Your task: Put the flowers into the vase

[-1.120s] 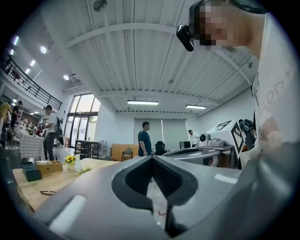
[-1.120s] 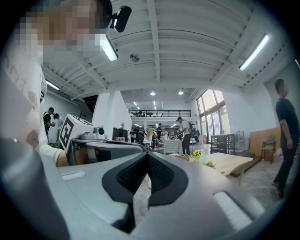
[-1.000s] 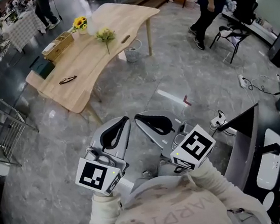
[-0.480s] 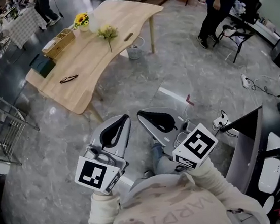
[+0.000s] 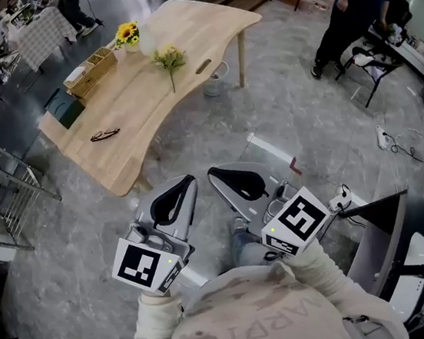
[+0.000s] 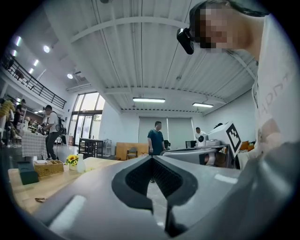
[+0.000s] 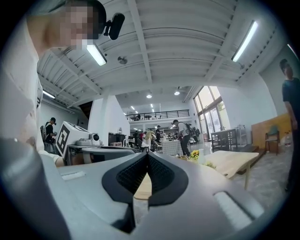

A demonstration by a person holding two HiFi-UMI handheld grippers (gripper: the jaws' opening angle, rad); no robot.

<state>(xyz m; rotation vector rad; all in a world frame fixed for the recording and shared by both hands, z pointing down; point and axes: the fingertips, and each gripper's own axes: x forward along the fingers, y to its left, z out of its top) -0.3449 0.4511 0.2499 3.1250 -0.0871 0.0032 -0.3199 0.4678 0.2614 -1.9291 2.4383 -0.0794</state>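
Far ahead stands a light wooden table [image 5: 142,112]. A pale vase [image 5: 147,43] stands at its far end beside a small bunch of yellow sunflowers [image 5: 126,33]. A green-stemmed flower [image 5: 169,58] lies flat on the tabletop near the vase. My left gripper [image 5: 189,180] and right gripper [image 5: 211,174] are held close to my chest, side by side, well short of the table. Both are shut with nothing in them. The left gripper view shows its shut jaws [image 6: 152,158] and the sunflowers [image 6: 71,160] far off; the right gripper view shows its shut jaws [image 7: 147,153].
On the table are a wooden box [image 5: 90,71], a dark green block [image 5: 63,108] and a pair of glasses [image 5: 105,134]. A bin [image 5: 215,87] stands under the table. A person [image 5: 346,8] stands at the far right by chairs. Cables and equipment lie at the right.
The view has shifted, so the table sits slightly more to the right and nearer. The person at the right has moved further right. Both grippers stay shut in the same pose.
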